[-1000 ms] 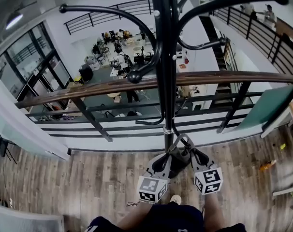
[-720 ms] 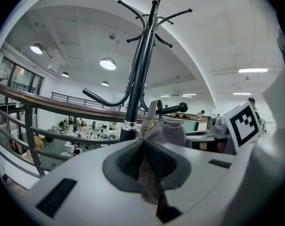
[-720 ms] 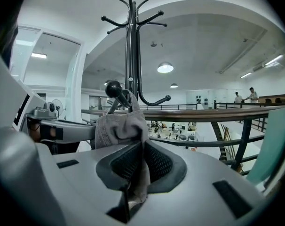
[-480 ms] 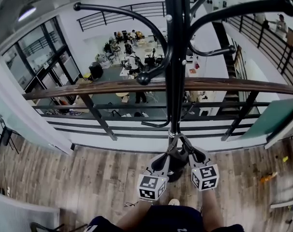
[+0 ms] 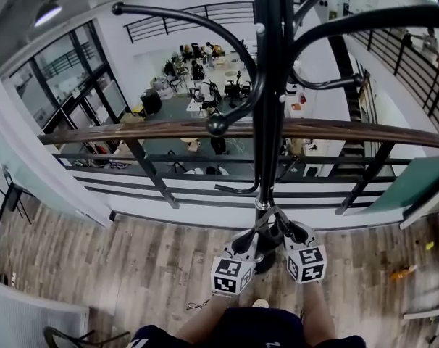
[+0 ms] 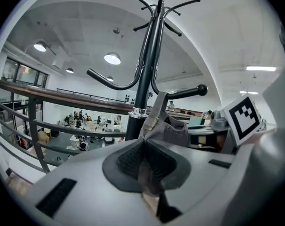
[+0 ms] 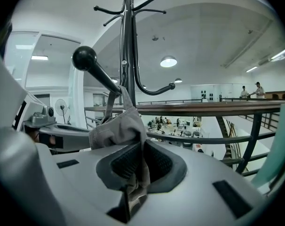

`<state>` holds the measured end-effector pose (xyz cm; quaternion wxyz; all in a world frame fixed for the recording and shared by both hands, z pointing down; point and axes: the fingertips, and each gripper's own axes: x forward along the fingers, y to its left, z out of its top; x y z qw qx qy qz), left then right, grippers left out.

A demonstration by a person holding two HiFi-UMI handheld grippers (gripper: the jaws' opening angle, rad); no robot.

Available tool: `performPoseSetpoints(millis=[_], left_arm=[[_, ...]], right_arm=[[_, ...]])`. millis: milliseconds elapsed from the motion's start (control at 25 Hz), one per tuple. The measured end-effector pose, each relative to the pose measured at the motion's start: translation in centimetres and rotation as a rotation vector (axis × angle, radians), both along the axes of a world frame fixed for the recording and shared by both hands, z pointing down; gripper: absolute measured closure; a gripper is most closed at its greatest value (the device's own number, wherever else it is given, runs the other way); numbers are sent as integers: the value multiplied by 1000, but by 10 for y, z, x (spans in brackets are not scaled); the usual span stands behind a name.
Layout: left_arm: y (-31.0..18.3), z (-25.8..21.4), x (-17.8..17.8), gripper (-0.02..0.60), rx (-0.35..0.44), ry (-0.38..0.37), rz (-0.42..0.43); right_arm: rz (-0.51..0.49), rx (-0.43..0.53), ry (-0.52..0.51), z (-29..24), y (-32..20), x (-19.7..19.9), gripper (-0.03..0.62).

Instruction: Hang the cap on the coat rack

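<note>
We are noting both grippers at lower centre of the head view, converging close to the coat rack [image 5: 270,85]. The left gripper [image 6: 145,147] is pinching grey fabric of the cap [image 6: 173,131], with its fingers nearly closed on the cloth. The right gripper [image 7: 141,157] is likewise clamping a fold of the cap, its fingers almost together. The cap is hanging bunched between the two grippers, just beside the rack, at mid-frame in both gripper views. Its strap is rising toward a ball-tipped hook [image 7: 84,58]; we are unable to tell whether it is looped over it. A wooden railing [image 5: 169,129] is crossing behind the rack.
</note>
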<state>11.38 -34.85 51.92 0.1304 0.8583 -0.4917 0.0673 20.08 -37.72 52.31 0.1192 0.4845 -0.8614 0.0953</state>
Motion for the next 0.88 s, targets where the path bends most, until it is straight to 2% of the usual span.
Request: performPoseSetpoints(millis=[280, 360, 400, 440, 480, 520, 600, 760, 880], left_arm=[[-5, 3, 5, 560, -30, 43, 32], [-5, 1, 3, 557, -28, 54, 32], [-5, 0, 2, 545, -21, 58, 26], [-4, -2, 0, 508, -14, 64, 21], [-2, -3, -1, 432, -10, 72, 20], [-1, -5, -1, 360, -8, 80, 25], [6, -10, -3, 283, 0, 83, 49], [23, -16, -5, 272, 17, 52, 129], [33, -18, -11, 273, 46, 5, 179]], right_arm=[[-6, -9, -42, 2, -1, 4, 545], [3, -11, -53, 1, 2, 8, 505], [9, -13, -59, 1, 4, 10, 455], [18, -13, -63, 0, 6, 12, 422], [28, -12, -63, -1, 9, 15, 393], [39, -9, -61, -3, 12, 17, 378], [63, -6, -57, -5, 20, 19, 378], [109, 1, -48, -9, 45, 18, 362], [100, 17, -23, -12, 62, 5, 350]])
